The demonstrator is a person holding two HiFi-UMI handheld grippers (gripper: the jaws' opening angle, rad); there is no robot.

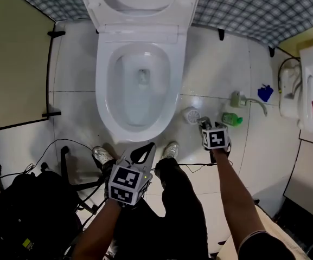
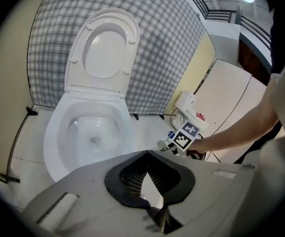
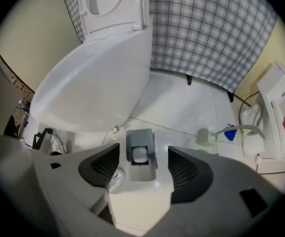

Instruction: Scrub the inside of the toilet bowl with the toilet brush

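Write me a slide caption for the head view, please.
Looking down at an open toilet, left gripper in front, right gripper to its side near a green bottle.

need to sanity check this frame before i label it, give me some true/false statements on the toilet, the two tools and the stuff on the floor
1. The toilet seat is raised. True.
2. The left tool grips a brush. False: its jaws are shut on nothing.
3. The right tool has its jaws apart. True.
4. The green bottle lies in the bowl. False: it is on the floor, outside the bowl.
5. A brush is scrubbing inside the bowl. False: only water shows in it.
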